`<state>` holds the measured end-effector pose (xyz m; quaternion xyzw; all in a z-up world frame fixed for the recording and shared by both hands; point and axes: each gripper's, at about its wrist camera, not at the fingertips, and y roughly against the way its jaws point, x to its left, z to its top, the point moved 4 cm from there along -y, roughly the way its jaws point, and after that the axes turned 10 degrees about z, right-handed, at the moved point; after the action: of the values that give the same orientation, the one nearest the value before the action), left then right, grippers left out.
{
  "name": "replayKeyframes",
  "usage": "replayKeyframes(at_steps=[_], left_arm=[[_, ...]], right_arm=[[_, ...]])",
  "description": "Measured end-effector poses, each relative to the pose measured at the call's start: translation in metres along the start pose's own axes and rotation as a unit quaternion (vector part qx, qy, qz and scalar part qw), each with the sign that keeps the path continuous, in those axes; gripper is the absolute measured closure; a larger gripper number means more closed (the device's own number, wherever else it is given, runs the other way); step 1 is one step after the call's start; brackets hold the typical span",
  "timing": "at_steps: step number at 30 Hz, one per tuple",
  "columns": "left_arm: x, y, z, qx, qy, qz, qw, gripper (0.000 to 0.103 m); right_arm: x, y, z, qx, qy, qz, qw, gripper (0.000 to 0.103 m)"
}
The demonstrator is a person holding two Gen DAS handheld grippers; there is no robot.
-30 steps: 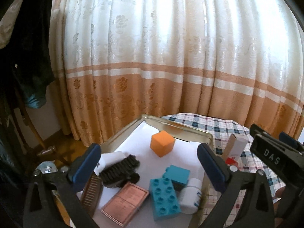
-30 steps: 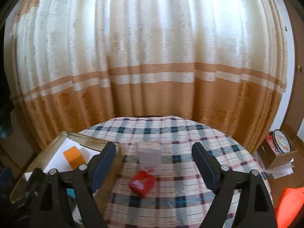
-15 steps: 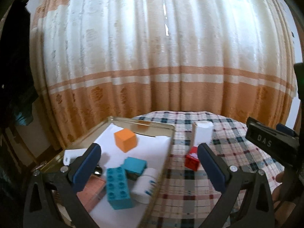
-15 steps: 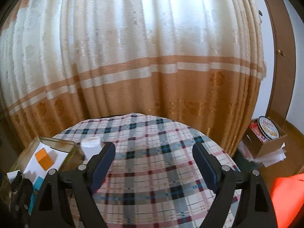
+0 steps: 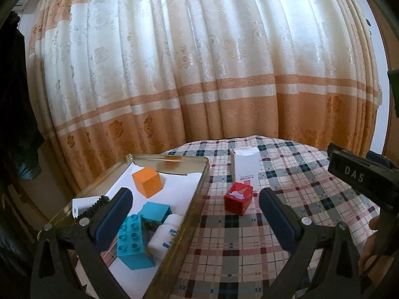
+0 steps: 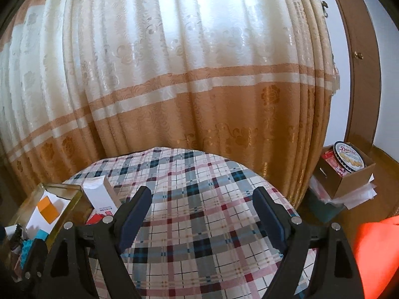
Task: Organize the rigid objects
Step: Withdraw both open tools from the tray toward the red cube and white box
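The left tool stands wide with nothing between its blue pads, hanging above the seam where the metal tray meets the plaid-covered counter; the right tool is likewise wide and empty, over bare plaid cloth well to the right of the objects; in the left wrist view its black body shows at the right edge, with a hand partly visible beneath it; the tray sits at the counter's left side, lined with white paper, and holds an orange cube toward its far end, a small teal block nearer, a longer teal studded brick nearest the camera, and a white bottle lying on its side against the tray's right wall, touching the brick; a dark ridged object shows behind the left pad but is too hidden to name; outside the tray, on the cloth, a red box lies just beside the tray's right wall, and a tall white carton stands upright right behind it; from the right wrist view the carton and the tray's corner sit at the left; a cream and orange curtain hangs behind the counter; a cardboard box with a round tin rests on the floor at the right.
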<state>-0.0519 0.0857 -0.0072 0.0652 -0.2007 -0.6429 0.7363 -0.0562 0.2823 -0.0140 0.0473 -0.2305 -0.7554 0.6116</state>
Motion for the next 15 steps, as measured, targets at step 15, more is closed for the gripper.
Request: replayKeyframes(at_steps=[15], left_arm=[[-0.011,0.001,-0.001,0.012,-0.012,-0.01,0.9998,0.0]], right_arm=[[-0.014,0.004,-0.001,0.002,-0.01,-0.016,1.0,0.018]])
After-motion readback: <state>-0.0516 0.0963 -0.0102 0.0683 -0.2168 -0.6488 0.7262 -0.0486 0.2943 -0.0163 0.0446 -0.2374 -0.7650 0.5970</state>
